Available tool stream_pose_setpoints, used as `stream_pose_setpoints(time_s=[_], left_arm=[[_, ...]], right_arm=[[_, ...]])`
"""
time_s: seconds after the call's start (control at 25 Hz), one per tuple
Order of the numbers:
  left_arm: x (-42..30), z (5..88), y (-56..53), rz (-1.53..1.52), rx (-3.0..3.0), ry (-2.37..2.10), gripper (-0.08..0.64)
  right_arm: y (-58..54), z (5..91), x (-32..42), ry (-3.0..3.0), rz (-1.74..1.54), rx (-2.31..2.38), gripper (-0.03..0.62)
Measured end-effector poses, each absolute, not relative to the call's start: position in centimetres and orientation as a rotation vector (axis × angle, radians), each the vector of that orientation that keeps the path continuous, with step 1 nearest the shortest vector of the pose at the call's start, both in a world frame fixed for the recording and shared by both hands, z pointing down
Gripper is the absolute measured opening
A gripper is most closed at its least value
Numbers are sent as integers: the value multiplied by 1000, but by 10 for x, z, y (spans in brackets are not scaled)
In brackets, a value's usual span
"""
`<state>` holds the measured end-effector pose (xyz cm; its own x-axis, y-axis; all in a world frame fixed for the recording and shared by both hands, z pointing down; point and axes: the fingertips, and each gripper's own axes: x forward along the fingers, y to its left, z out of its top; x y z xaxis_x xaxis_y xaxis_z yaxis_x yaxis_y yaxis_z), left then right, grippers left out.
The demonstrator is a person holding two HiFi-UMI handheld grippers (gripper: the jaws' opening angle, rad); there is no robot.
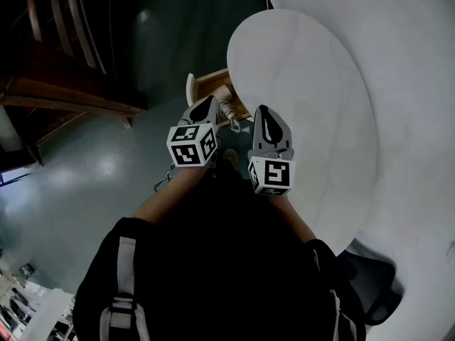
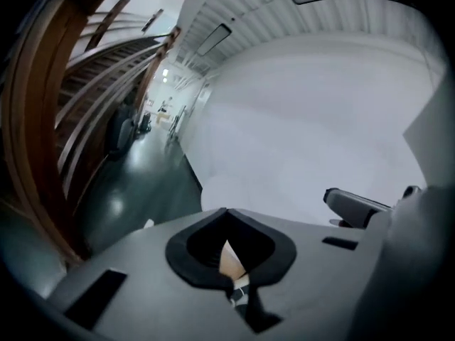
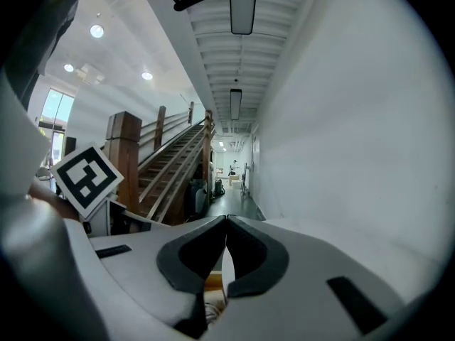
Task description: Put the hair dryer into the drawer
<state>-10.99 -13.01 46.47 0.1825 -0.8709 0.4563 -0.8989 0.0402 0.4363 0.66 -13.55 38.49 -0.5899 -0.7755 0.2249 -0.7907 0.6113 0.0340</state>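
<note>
Seen from the head view, the left claw (image 1: 210, 102) and the right claw (image 1: 264, 112) are held side by side in front of the person, near each other but apart. Both point toward the far side of the scene. The left claw's own view shows its jaws pressed together at the tips with nothing pinched between them. The right claw's view shows the same: tips meeting, nothing held.

Just beyond the left claw's tip the drawer (image 1: 206, 84) stands open, with a pale front and a wooden inside, and its right end sits under the edge of the round white worktop (image 1: 306, 119). A pale pinkish shape lies at that right end of the drawer. It is probably the hair dryer (image 1: 225, 93), though it is too small to tell for certain. A light twisted cord (image 1: 229, 111) runs from it toward the near side, between the two claws.

The right claw hangs over the near left edge of the worktop. To the left lies the glossy grey-green floor (image 1: 92, 183), and a wooden staircase (image 1: 64, 55) rises at the far left. The right claw's view looks down a long corridor, with a white wall (image 3: 355, 141) on the right.
</note>
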Motion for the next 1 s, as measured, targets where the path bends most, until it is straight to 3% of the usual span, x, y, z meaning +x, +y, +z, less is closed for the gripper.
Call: stream_pose_setpoints(time_s=[0.52, 1.0], left_arm=[[-99, 305, -130, 139, 2354, -1936, 6], [-89, 286, -122, 113, 2442, -1930, 6]], right_arm=[[-138, 305, 23, -2669, -38, 1482, 23], [-135, 291, 28, -2664, -85, 1477, 22]])
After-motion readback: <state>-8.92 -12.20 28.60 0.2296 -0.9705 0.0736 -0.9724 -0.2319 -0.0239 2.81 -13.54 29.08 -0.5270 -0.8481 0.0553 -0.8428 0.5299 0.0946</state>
